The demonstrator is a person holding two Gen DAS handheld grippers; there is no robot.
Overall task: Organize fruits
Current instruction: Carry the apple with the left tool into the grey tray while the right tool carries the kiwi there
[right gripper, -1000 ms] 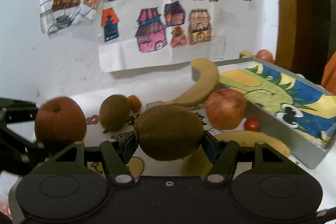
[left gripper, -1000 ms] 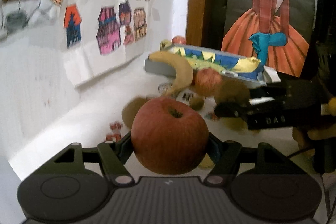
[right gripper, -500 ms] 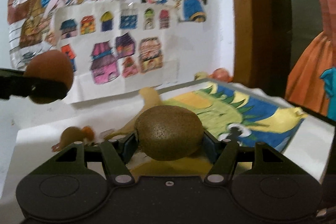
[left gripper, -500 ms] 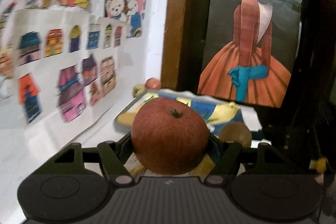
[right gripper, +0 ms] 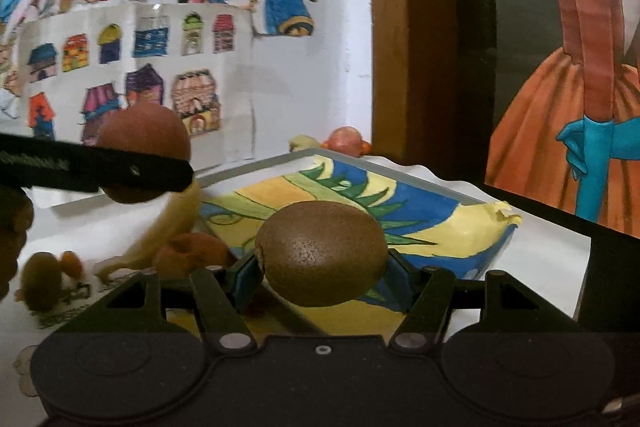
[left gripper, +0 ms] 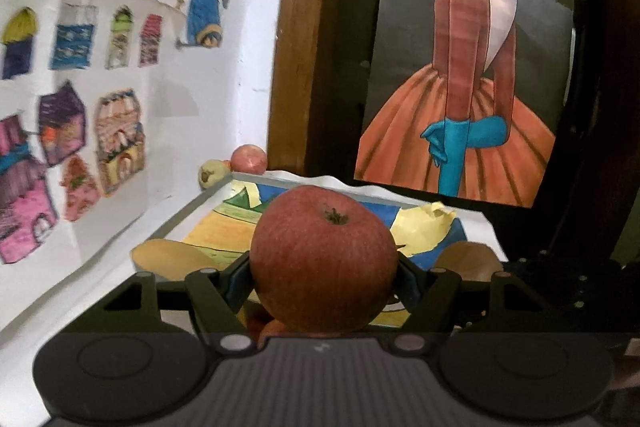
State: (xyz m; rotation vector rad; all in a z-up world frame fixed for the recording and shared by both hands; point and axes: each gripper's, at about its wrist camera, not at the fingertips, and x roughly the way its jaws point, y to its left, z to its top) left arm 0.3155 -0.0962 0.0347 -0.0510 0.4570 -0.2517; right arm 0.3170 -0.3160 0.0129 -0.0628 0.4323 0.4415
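Observation:
My left gripper [left gripper: 323, 277] is shut on a red apple [left gripper: 323, 259], held in the air over the near edge of the tray [left gripper: 188, 211]. The tray has grey walls and a coloured drawing on its floor. My right gripper [right gripper: 322, 267] is shut on a brown kiwi [right gripper: 321, 251], also raised before the tray [right gripper: 256, 165]. In the right wrist view the left gripper [right gripper: 100, 169] with its apple [right gripper: 144, 131] hangs at the left. A banana [right gripper: 172, 223], a second apple [right gripper: 190, 253] and a kiwi [right gripper: 40, 281] lie on the white table below.
Two small fruits [left gripper: 236, 165] sit behind the tray in the wall corner. Drawings of houses [right gripper: 132, 95] cover the white wall at the left. A wooden frame [left gripper: 296, 39] and a poster of an orange dress [left gripper: 472, 131] stand behind the tray.
Both grippers have risen from the table and moved toward the tray, each still holding its fruit. The loose fruits now lie lower and partly hidden.

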